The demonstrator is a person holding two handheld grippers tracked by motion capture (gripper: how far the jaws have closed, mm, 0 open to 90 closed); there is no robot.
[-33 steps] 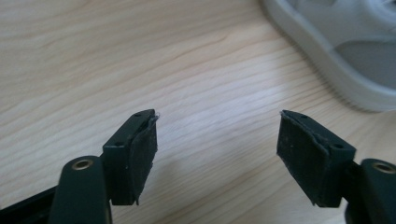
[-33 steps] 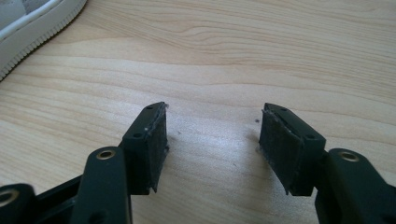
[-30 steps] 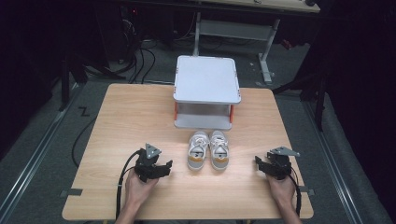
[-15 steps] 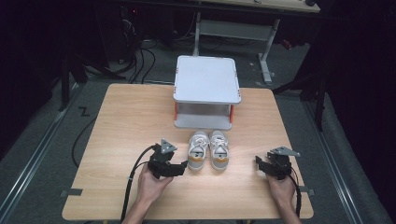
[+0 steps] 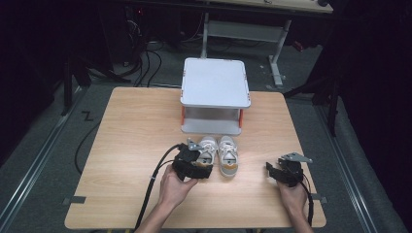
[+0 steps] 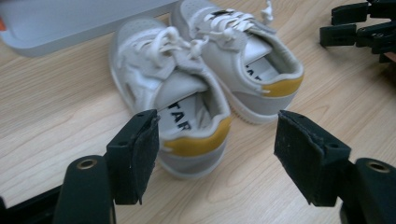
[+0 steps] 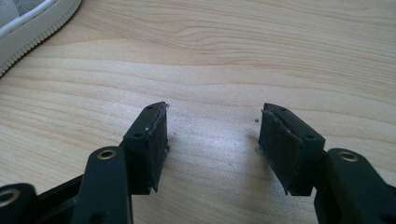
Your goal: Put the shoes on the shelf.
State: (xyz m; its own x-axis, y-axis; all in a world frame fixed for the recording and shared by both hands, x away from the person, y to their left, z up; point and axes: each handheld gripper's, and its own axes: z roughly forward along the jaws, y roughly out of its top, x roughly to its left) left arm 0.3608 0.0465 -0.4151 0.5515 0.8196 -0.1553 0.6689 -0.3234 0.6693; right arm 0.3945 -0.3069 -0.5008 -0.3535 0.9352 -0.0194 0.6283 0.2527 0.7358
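Note:
A pair of small white and grey shoes with yellow heel tabs stands side by side mid-table, the left shoe (image 5: 208, 147) beside the right shoe (image 5: 228, 158). My left gripper (image 5: 198, 158) hovers just behind the left shoe's heel, held in a hand. In the left gripper view its jaws stand wide apart, the left gripper (image 6: 217, 140) framing the yellow heel of the left shoe (image 6: 173, 88) without touching it; the right shoe (image 6: 247, 51) lies beyond. My right gripper (image 5: 272, 170) rests open near the table's right front, and in its own view the right gripper (image 7: 212, 126) has bare wood between the pads.
A grey two-level shelf (image 5: 214, 82) with orange posts stands at the table's far edge, just behind the shoes. The wooden table (image 5: 136, 126) has free room on the left. A black cable (image 5: 155, 179) trails from the left gripper. Dark floor and cables surround the table.
My left gripper has moved right and up, from the left front of the table to just behind the left shoe. The right gripper has stayed put.

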